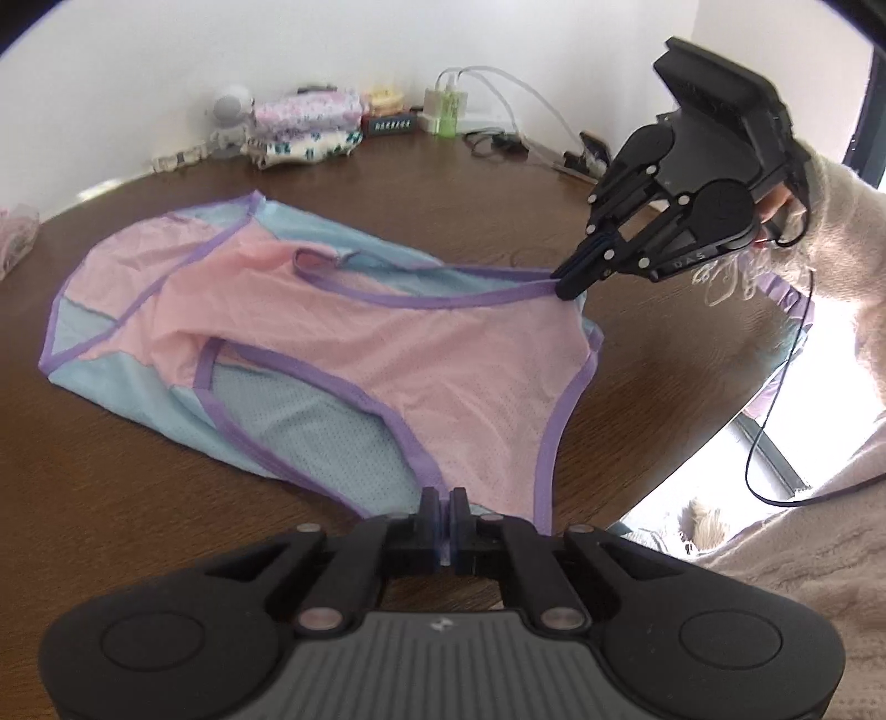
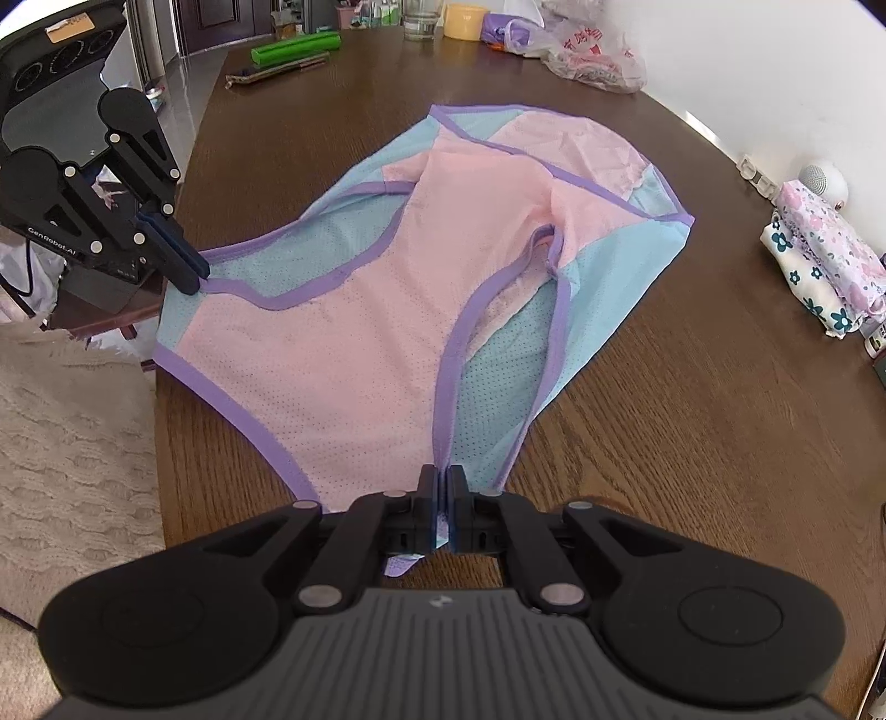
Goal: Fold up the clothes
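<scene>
garment: pink and light-blue mesh top (image 1: 343, 354) with purple binding, spread mostly flat on the brown worktop (image 1: 138, 482), a bit rumpled where the pink panel bunches near the middle

left tongs: left tongs (image 1: 443, 507) clenched on the purple-bound edge nearest that camera; from the right wrist view they (image 2: 191, 271) bite a corner at the worktop's side edge

right tongs: right tongs (image 2: 442, 487) clamped tight on the binding where pink meets blue, a bit of purple trim poking out under the fingers; in the left wrist view they (image 1: 573, 285) pinch a strap end that's pulled taut

edges: garment's near corner hangs just at the worktop edge (image 2: 158, 354) beside the left tongs; the far hem (image 2: 559, 119) lies flat with bare wood around it

open room: bare wood to the right of the garment (image 2: 692, 421) and a wide strip beyond it toward the far end

clutter, wall side: folded floral clothes (image 2: 825, 266) stacked near the wall, well apart from the garment; a small white astronaut figure (image 1: 230, 119) just beside them

clutter, far end: plastic bags (image 2: 587, 52), a glass (image 2: 423, 19), a yellow cup (image 2: 464, 19) and a green roll (image 2: 296, 47), all well clear of the fabric

also: charger with white cables (image 1: 448, 105) against the wall
</scene>
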Demonstrator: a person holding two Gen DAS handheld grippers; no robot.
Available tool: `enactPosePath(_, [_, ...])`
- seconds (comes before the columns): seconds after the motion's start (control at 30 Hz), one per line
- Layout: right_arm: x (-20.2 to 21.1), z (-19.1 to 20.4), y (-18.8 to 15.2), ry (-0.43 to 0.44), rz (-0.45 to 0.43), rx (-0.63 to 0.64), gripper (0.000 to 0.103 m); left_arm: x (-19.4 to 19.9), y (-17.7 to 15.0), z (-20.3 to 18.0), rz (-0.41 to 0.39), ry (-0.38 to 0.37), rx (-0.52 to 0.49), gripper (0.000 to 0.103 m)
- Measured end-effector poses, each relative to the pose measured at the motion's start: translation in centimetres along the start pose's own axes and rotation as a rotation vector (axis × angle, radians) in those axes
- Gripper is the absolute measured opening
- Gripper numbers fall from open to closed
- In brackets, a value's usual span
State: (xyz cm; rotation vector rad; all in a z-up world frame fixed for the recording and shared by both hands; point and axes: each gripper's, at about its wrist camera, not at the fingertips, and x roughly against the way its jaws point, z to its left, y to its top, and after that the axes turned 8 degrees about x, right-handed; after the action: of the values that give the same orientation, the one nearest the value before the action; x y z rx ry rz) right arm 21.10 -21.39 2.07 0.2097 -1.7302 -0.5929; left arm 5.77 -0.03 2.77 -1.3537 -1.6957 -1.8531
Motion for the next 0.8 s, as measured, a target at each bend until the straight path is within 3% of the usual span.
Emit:
enactPosePath(0.07, [0.4,-0.1,-0.3,0.024,0.0,0.008,0.003,0.6,-0.5,-0.8,-0.019,-0.005,-0.059,0.002])
enactPosePath(0.17, [-0.8,0.4,-0.7,0.063,0.067,0.043,0.003,-0.3,-1.3,-2.0,0.029,-0.013,-0.176,0.002])
enactPosePath(0.23, [-1.3,0.5,-0.7,0.077,0.086,0.043,0.003,-0.9,-1.2,-1.9,0.066,-0.027,-0.181,0.003])
enactPosePath(0.43, [-0.9,-1.6,0.0,0.134,-0.007,-0.118,0.013,-1.9,1.6,1.4,0.035,-0.1,0.081,0.02])
enactPosePath(0.5, [-1.6,-1.9,0.2,0.135,-0.002,-0.131,0.013,-2.8,2.2,1.9,0.059,-0.116,0.137,0.023])
enactPosePath(0.67, [-3.5,-2.1,0.3,0.152,0.047,-0.149,0.013,-4.6,2.3,1.9,0.145,-0.101,0.163,0.023])
enactPosePath(0.8, [-3.6,-1.9,0.5,0.161,0.049,-0.128,0.013,-4.6,2.1,2.0,0.145,-0.099,0.176,0.02])
